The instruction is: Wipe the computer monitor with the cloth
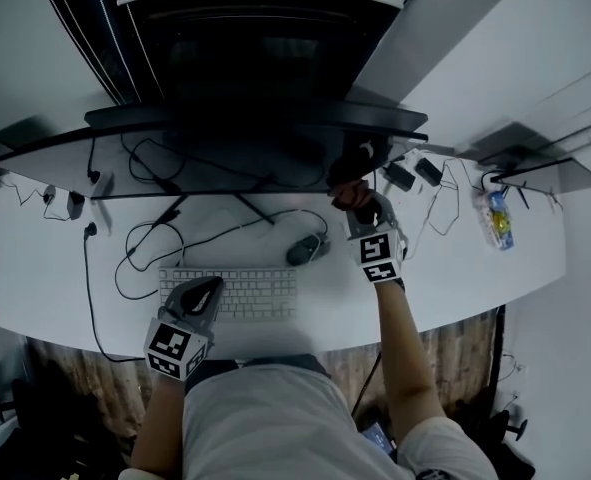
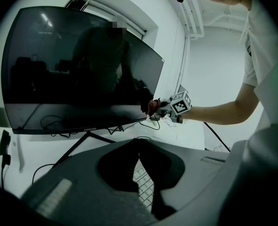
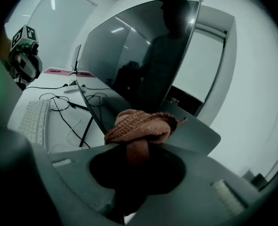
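A wide curved dark monitor (image 1: 265,58) stands at the back of the white desk (image 1: 455,268); its screen is off and shows reflections (image 2: 73,69) (image 3: 143,51). My right gripper (image 1: 353,206) is shut on a bunched reddish-brown cloth (image 1: 345,196) (image 3: 141,126), held at the monitor's lower right corner, where the cloth (image 2: 152,106) meets the bottom edge. My left gripper (image 1: 207,288) hovers low over the keyboard, jaws together with nothing between them (image 2: 139,171). It also shows far left in the right gripper view (image 3: 23,55).
A white keyboard (image 1: 240,293) and a dark mouse (image 1: 305,250) lie in front of the monitor's thin stand legs (image 1: 255,208). Loose black cables (image 1: 140,253) trail at the left, power adapters (image 1: 415,173) at the right. A small colourful packet (image 1: 495,218) lies far right.
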{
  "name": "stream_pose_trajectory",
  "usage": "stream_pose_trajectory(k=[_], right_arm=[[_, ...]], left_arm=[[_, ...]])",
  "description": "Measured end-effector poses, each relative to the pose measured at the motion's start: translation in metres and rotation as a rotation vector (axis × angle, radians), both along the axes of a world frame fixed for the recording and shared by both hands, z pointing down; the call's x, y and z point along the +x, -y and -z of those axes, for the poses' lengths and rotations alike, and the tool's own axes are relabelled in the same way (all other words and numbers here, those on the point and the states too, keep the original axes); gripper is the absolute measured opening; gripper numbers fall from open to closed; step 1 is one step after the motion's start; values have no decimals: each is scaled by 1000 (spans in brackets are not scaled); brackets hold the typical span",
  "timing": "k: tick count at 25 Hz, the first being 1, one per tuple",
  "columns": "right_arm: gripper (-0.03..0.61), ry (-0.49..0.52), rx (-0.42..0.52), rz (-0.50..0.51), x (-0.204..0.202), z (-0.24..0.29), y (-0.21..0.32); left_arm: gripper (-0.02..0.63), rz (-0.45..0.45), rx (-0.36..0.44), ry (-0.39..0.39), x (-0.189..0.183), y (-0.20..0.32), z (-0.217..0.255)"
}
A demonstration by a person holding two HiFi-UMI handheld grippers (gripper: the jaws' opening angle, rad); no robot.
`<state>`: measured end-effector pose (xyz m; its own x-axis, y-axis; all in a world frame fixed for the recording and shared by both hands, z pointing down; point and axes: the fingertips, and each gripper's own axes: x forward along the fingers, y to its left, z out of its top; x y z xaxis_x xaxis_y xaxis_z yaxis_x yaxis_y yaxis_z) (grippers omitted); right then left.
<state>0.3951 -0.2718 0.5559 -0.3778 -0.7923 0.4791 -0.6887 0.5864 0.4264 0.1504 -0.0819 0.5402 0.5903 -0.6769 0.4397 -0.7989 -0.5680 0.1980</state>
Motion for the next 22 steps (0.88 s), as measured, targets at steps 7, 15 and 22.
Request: stream_pose_trajectory(k=[7, 15, 22], right_arm=[[78, -25, 68, -2, -3, 48, -5], [78, -56, 158, -29, -9, 109, -11], [78, -79, 229, -54, -11, 160, -17]], left_arm=[[9, -14, 30, -18, -11, 1, 10], [9, -42, 63, -54, -18, -1, 26], [9, -65, 92, -81, -29, 2, 41]])
